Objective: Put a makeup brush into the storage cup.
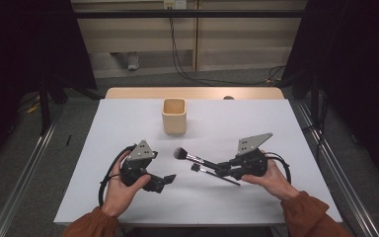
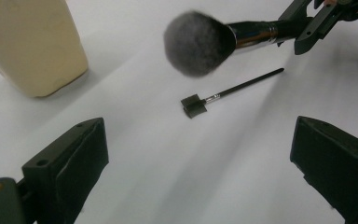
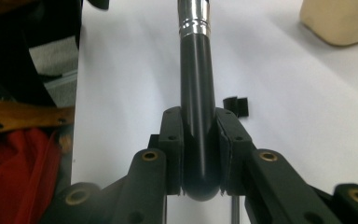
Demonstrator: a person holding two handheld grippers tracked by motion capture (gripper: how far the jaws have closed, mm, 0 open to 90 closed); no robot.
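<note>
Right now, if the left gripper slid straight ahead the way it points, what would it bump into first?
Probably the small flat brush lying between the left gripper's open jaws; the raised powder brush beyond looks above that line, though depth is unclear.

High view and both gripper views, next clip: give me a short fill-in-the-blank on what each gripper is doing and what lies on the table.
1. The right gripper is shut on the ____ brush's black handle.
2. The left gripper has its jaws ____.
3. The thin brush lies flat on the ____.
4. The beige cup stands ____.

Missing words: powder; open; table; upright
</note>
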